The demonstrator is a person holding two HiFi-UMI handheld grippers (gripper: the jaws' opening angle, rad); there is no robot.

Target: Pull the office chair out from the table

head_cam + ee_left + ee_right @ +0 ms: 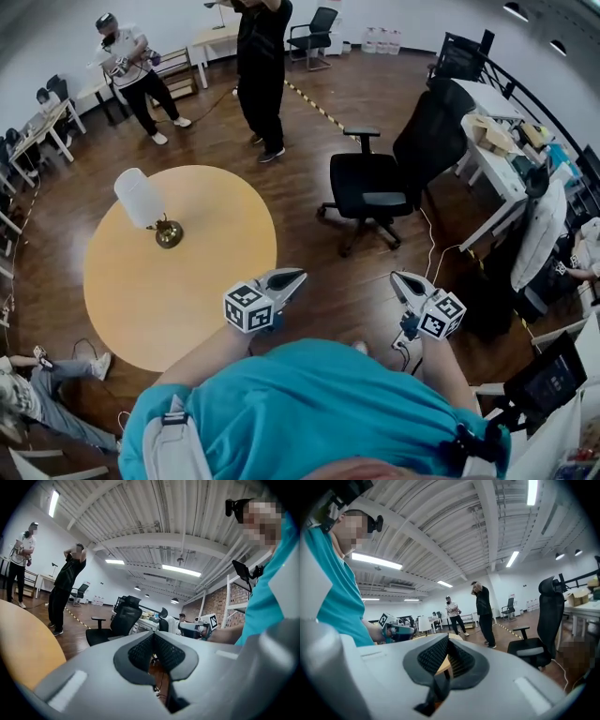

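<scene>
The black office chair (pixel 370 187) stands on the wooden floor, well to the right of the round yellow table (pixel 202 272), with its back toward the desks. Both grippers are held close to my body, short of the chair and touching nothing. My left gripper (pixel 298 277) sits by the table's right edge, jaws shut and empty; in the left gripper view its pads (pixel 140 651) meet, with the chair (pixel 119 620) beyond them. My right gripper (pixel 396 277) is also shut and empty; its pads (pixel 433 656) are together, and the chair (pixel 543 620) stands off to the right.
A white-shaded lamp (pixel 145 202) stands on the table. Two people (pixel 262 66) stand at the back. White desks (pixel 492 159) and more chairs line the right side. A cable (pixel 433 253) runs over the floor. A seated person's legs (pixel 56 370) lie at lower left.
</scene>
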